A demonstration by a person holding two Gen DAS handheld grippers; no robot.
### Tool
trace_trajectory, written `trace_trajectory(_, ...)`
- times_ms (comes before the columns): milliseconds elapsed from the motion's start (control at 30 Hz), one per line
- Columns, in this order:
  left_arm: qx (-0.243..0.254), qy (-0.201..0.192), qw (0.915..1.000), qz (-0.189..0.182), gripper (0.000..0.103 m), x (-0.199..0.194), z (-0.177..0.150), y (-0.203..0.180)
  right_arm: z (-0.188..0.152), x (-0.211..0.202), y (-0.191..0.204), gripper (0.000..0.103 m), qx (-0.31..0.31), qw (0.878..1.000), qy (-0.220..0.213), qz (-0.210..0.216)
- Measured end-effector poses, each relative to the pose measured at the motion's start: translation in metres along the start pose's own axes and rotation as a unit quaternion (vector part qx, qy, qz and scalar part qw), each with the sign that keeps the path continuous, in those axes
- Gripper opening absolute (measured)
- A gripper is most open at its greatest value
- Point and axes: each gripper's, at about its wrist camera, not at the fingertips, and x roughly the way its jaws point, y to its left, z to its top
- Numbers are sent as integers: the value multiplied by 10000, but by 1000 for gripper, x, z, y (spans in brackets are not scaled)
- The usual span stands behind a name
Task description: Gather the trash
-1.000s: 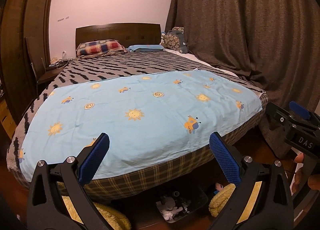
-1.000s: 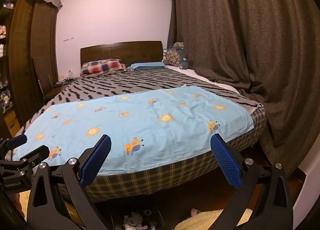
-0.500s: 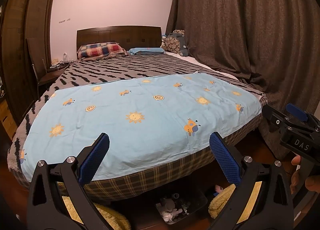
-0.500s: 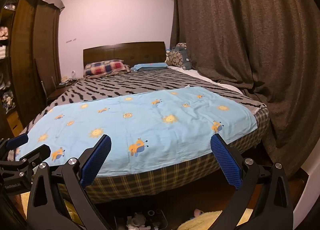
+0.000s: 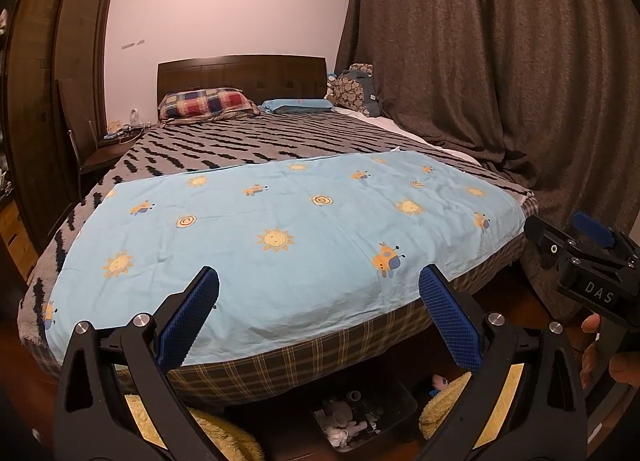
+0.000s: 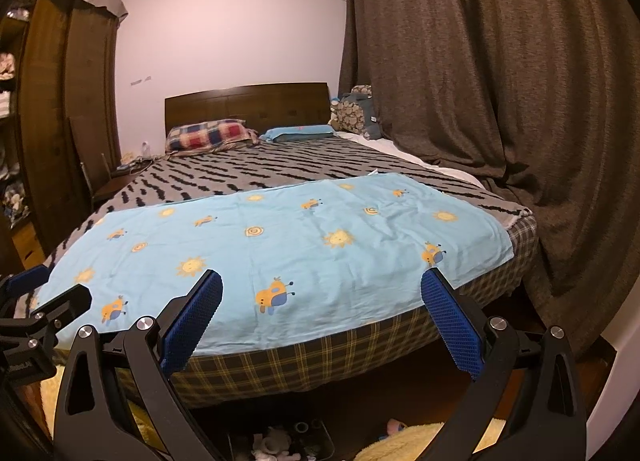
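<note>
No trash shows clearly in either view. My left gripper (image 5: 318,317) is open and empty, held level in front of the foot of a bed (image 5: 280,245). My right gripper (image 6: 320,321) is open and empty too, beside the left one and facing the same bed (image 6: 280,245). The right gripper also shows at the right edge of the left wrist view (image 5: 580,257), and the left gripper at the left edge of the right wrist view (image 6: 36,309). A dark bin of small soft toys and bits (image 5: 360,417) sits on the floor under the bed's foot, also low in the right wrist view (image 6: 280,441).
A light blue sheet with suns (image 5: 280,229) covers the bed's foot over a striped blanket (image 5: 260,145). Pillows (image 5: 204,103) lie at the headboard. Dark curtains (image 5: 500,61) hang on the right, a wardrobe (image 5: 48,81) and chair (image 5: 92,149) stand on the left. Yellow fluffy rugs (image 5: 224,433) lie on the floor.
Both grippers have tilted up a little and drawn slightly back; the bed sits lower in both views. Both stay open and empty.
</note>
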Motion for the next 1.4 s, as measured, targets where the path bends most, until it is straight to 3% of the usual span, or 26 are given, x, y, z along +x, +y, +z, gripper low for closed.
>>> trace_trajectory(1400, -119, -58, 9999, 103, 95, -2, 1, 2, -2, 0, 3, 100, 72, 10000, 14, 40)
